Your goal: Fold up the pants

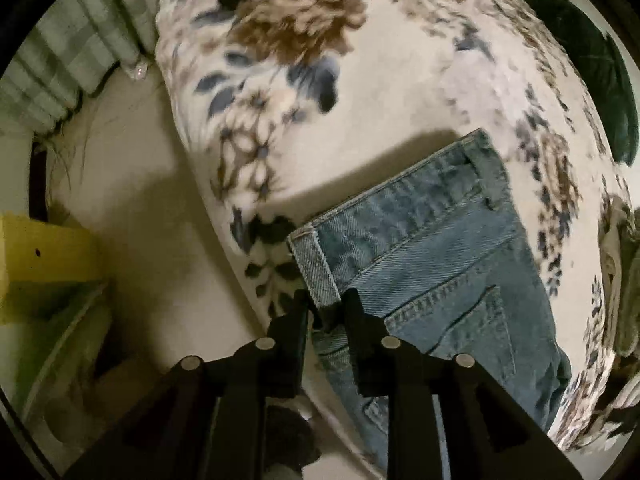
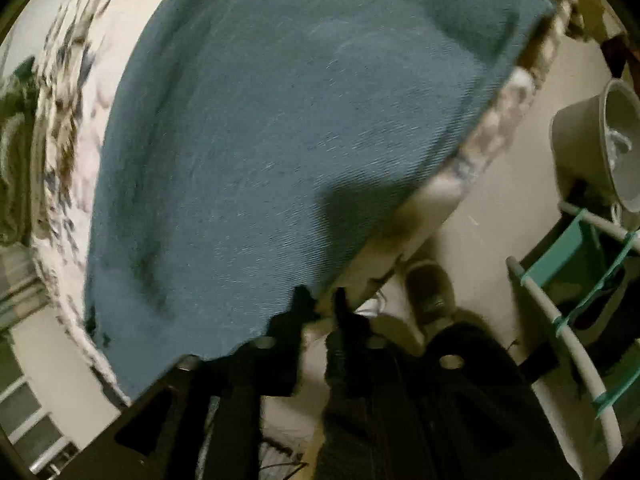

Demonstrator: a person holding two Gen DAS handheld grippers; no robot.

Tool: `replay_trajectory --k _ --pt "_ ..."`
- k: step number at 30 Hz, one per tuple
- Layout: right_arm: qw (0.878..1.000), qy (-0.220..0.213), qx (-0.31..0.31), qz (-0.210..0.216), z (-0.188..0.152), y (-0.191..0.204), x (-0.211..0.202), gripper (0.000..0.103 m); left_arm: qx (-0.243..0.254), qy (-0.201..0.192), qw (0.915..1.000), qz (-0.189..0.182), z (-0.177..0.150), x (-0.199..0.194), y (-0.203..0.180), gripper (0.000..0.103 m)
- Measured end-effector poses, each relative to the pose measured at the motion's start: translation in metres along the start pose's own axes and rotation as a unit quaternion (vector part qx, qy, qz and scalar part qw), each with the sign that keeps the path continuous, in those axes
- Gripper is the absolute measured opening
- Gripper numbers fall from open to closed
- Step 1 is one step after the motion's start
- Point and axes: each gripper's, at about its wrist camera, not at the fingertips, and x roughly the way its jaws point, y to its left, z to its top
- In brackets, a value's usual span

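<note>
The blue denim jeans (image 1: pixel 436 248) lie on a floral fleece blanket (image 1: pixel 304 92) spread over a bed, waistband and back pocket showing in the left wrist view. The left gripper (image 1: pixel 326 300) sits at the 6 o'clock edge of that view with its two fingers closed on the corner of the waistband, where the turned-out band end stands up between them. The hold at a corner looks chosen so the cloth can be lifted and carried over without bunching.

In the right wrist view, a broad plain stretch of the jeans (image 2: pixel 280 140) fills the frame from 9 to 1 o'clock. The right gripper (image 2: pixel 322 304) pinches the cloth's lower edge, its fingers nearly together; the picture is blurred, so how much cloth is caught cannot be told. With both edges held, I judge a fold is under way and the halves are not yet laid flat.

Around the bed, a yellow box (image 1: pixel 48 248) sits at 9 o'clock in the left wrist view, above a bare floor. In the right wrist view, a grey pot (image 2: pixel 592 148) stands at 3 o'clock, a white and teal rack (image 2: pixel 576 304) at 4 o'clock and a shoe (image 2: pixel 428 292) at 5 o'clock. These are off the bed and seem clear of the fold; the bed's near edge is the closer hazard, since cloth could slip over it.
</note>
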Motion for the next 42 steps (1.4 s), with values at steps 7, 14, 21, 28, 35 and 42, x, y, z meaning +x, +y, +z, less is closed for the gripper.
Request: replay_trajectory --k 7,14,21,28,35,42 --pt "0.986 -0.131 0.096 0.037 0.059 -0.07 -0.083 0.038 0.137 -0.063 0.9865 0.063 -0.031 -0.048 -0.055 0.093" --pt "0.977 -0.141 0.141 0.077 0.124 -0.098 -0.09 0.038 0.251 -0.02 0.9674 0.024 -0.101 -0.034 -0.135 0.093" --pt "0.978 -0.189 0.084 0.023 0.119 -0.075 -0.1 0.011 0.369 0.031 0.929 -0.011 -0.194 -0.012 -0.224 0.093" --pt "0.986 -0.124 0.014 -0.115 0.116 -0.089 -0.091 0.021 0.462 0.044 0.8858 -0.01 -0.257 0.01 -0.276 0.093" --pt "0.967 -0.203 -0.124 -0.096 0.143 -0.039 -0.14 0.058 0.496 0.056 0.8661 -0.017 -0.29 0.023 -0.304 0.093" --pt "0.955 -0.171 -0.197 -0.142 0.196 -0.006 -0.106 0.019 0.515 0.032 0.856 -0.029 -0.313 0.013 -0.341 0.093"
